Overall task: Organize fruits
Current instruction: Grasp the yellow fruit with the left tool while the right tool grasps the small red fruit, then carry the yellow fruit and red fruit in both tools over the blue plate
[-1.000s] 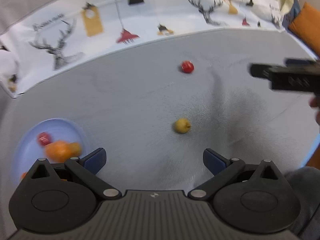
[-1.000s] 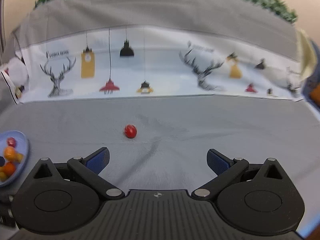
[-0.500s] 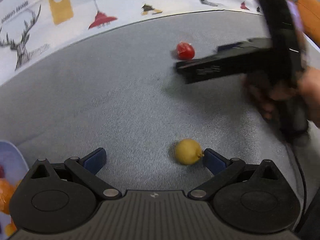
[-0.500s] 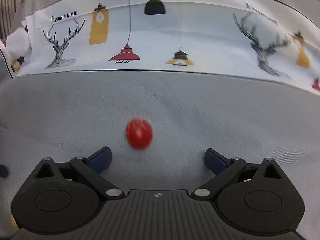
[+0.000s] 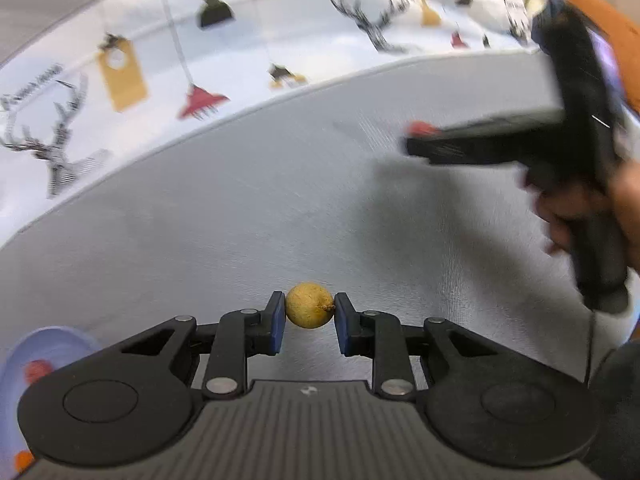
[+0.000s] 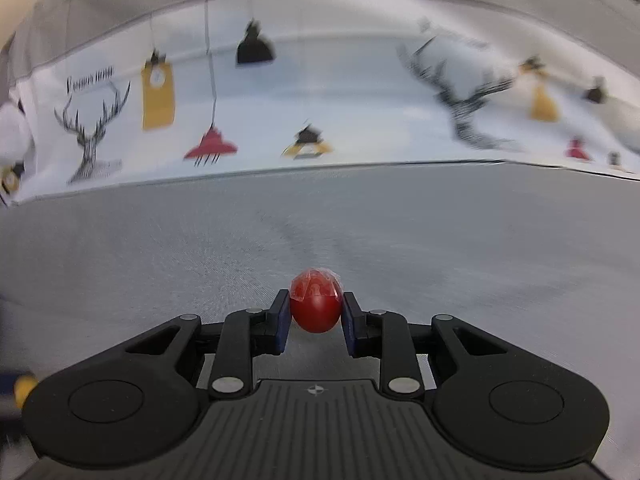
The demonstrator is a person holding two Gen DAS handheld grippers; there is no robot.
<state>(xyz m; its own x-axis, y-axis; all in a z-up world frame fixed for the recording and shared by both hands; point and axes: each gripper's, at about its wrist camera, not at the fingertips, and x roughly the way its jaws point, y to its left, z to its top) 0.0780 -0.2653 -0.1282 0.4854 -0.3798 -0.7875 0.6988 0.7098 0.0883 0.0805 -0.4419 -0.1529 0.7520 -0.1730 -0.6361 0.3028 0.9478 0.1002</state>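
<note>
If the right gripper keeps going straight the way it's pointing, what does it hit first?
Beyond the red fruit the right gripper holds, only grey cloth lies ahead, then probably the printed backdrop; depth is unclear.

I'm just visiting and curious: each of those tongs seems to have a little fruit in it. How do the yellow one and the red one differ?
The yellow fruit is dull and rough-skinned, with a small nub at one side; the red fruit is smooth and glossy, with crinkly clear film over its top. The yellow one sits in the left tongs, the red one in the right tongs. Both are small, roundish, and pinched between blue pads above the grey cloth.
</note>
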